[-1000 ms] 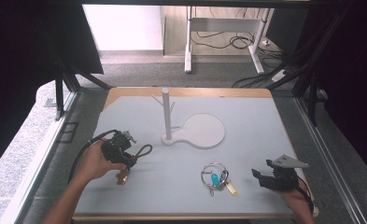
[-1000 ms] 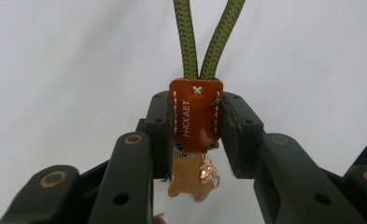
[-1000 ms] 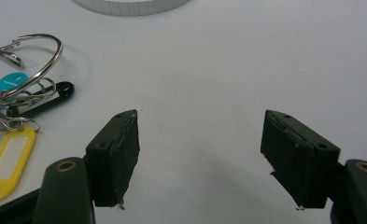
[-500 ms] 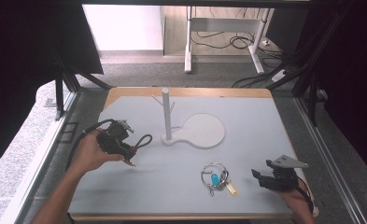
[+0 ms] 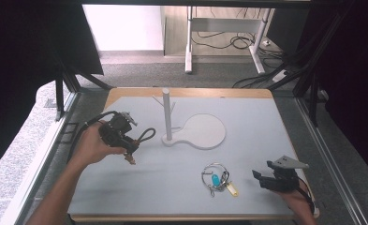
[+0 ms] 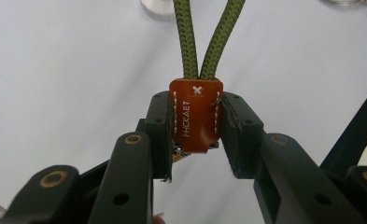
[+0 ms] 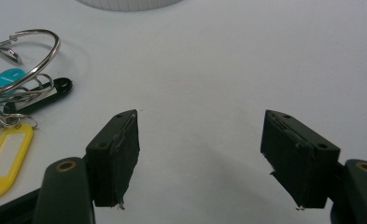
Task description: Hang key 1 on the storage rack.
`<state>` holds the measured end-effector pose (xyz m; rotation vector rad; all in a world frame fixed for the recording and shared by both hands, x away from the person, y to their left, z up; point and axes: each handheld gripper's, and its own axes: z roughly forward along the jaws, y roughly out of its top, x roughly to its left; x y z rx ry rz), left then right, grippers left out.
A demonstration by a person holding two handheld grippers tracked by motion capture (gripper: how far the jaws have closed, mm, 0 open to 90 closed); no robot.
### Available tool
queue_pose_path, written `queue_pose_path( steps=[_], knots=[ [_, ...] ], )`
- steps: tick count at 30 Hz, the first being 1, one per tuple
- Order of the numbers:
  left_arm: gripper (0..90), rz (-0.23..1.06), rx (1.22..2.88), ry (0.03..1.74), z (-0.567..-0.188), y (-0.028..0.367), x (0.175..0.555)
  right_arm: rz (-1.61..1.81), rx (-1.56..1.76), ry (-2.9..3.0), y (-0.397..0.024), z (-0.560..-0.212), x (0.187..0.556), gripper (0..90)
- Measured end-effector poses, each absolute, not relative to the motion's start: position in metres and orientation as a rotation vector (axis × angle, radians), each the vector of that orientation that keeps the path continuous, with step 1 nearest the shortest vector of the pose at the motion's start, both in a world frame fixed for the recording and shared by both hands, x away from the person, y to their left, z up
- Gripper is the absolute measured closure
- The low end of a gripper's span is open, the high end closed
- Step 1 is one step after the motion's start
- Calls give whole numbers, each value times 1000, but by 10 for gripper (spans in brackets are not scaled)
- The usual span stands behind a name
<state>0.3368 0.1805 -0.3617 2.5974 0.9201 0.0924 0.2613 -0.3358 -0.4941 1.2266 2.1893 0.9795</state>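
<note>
My left gripper (image 5: 133, 142) is lifted above the left part of the table and is shut on a brown leather tab (image 6: 195, 116). An olive-green cord loop (image 6: 209, 42) runs out of the tab, away from the jaws. From above, the cord loop (image 5: 146, 134) points toward a white post with pegs (image 5: 166, 115). A small metal piece hangs under the tab. My right gripper (image 5: 262, 178) rests at the front right, open, with bare table between its jaws (image 7: 200, 140). A bunch of key tags on a ring (image 5: 217, 179) lies just left of it.
The post stands on a flat white rounded base (image 5: 202, 131) at the middle of the grey table top (image 5: 256, 122). The bunch holds a yellow tag (image 7: 6, 158), a blue one and a black one. Dark frame rails run along both table sides.
My left hand has lifted the corded tab off the table and carried it farther from the front edge, closer to the post's height. The right gripper has stayed put.
</note>
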Motion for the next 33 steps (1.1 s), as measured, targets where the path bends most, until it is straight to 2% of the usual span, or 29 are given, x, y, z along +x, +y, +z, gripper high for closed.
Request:
queue_pose_path(
  steps=[33],
  knots=[
    [666, 107, 2513, 992, -333, 190, 364, 973, 1236, 2195, -337, -497, 263, 282]
  ],
)
